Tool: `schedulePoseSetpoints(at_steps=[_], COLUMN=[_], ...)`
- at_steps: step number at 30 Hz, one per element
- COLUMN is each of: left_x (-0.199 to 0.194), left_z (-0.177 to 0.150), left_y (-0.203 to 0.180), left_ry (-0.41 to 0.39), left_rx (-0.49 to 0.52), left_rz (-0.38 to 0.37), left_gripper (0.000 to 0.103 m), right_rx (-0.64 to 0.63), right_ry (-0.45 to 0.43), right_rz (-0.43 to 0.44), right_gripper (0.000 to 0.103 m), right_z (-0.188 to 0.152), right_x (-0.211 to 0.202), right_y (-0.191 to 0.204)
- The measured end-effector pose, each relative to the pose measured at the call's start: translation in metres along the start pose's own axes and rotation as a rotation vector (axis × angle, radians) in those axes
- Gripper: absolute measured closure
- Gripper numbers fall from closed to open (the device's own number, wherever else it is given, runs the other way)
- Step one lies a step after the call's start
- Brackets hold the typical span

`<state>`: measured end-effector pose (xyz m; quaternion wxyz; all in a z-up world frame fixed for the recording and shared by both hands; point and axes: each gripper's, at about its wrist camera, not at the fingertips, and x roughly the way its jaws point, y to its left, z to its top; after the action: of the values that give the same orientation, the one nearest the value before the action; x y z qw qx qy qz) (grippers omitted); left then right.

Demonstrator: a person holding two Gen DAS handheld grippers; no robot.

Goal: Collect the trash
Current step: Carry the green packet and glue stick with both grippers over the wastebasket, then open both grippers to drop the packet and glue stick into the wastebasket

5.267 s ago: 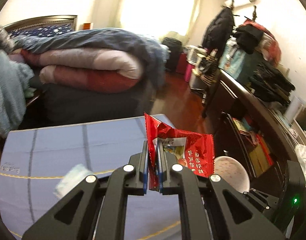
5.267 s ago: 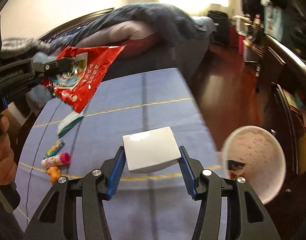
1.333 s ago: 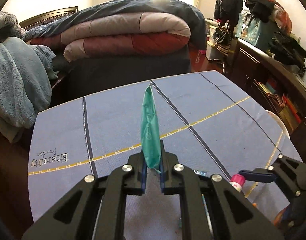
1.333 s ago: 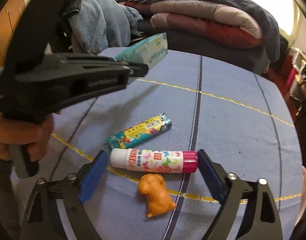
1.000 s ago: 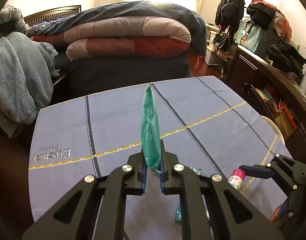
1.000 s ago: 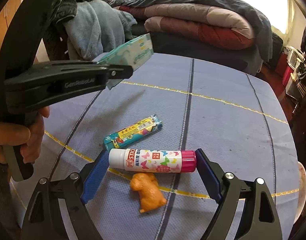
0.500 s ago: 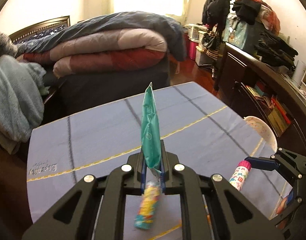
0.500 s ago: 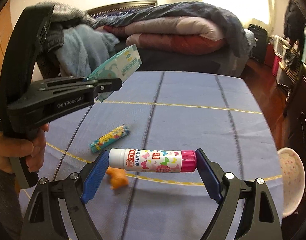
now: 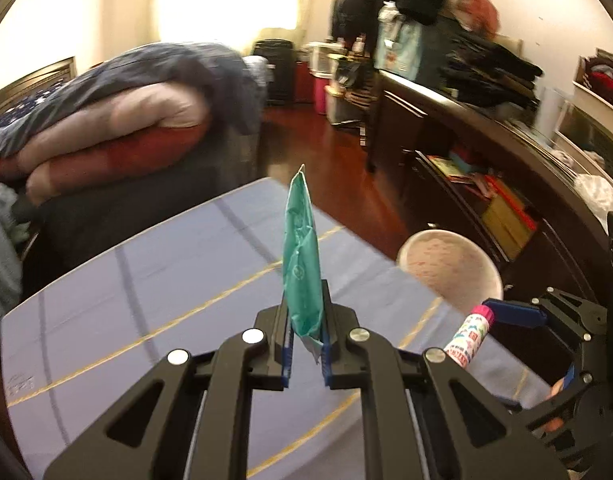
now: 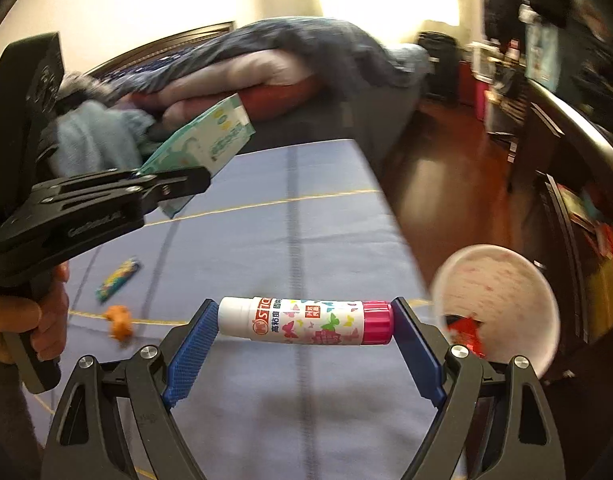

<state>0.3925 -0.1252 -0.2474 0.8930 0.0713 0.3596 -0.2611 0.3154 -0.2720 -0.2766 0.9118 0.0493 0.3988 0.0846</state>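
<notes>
My left gripper is shut on a green tissue pack, held edge-up above the blue tablecloth. From the right wrist view the pack sticks out of the left gripper. My right gripper is shut on a glue stick with a pink cap, gripped end to end above the table; it also shows in the left wrist view. The white trash bin stands off the table's right edge with a red wrapper inside.
A small colourful wrapper and an orange toy lie on the cloth at left. A bed with folded quilts is behind the table. A dark sideboard runs along the right. The bin is beyond the table edge.
Both grippers have swung right toward the bin with their loads lifted. The glue stick has left the table; the wrapper and orange toy stay behind at the left.
</notes>
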Motion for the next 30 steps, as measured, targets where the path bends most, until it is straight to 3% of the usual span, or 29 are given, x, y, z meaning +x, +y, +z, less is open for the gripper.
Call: schedulePoseSetpoints(at_steps=[13,22,30], left_x=[0.061,0.103,0.145], left_z=[0.036,0.051,0.061], left_y=[-0.120,-0.168,-0.191], left_ry=[0.034,0.065,0.108], left_rx=[0.124,0.141,0.139], left_rz=[-0.147,-0.202,-0.224], left_gripper=[0.091,0.091,0.089], right_rx=[0.213,0.299,0.297], right_ry=[-0.047,-0.056,-0.023], right_rz=[-0.169,-0.260,-0.331], right_gripper=[0.017,0.017,0.017], right_z=[-0.015,-0.024,-0.026], right_x=[-0.030,-0.027,0.001], right_y=[-0.130,-0.193,-0.224])
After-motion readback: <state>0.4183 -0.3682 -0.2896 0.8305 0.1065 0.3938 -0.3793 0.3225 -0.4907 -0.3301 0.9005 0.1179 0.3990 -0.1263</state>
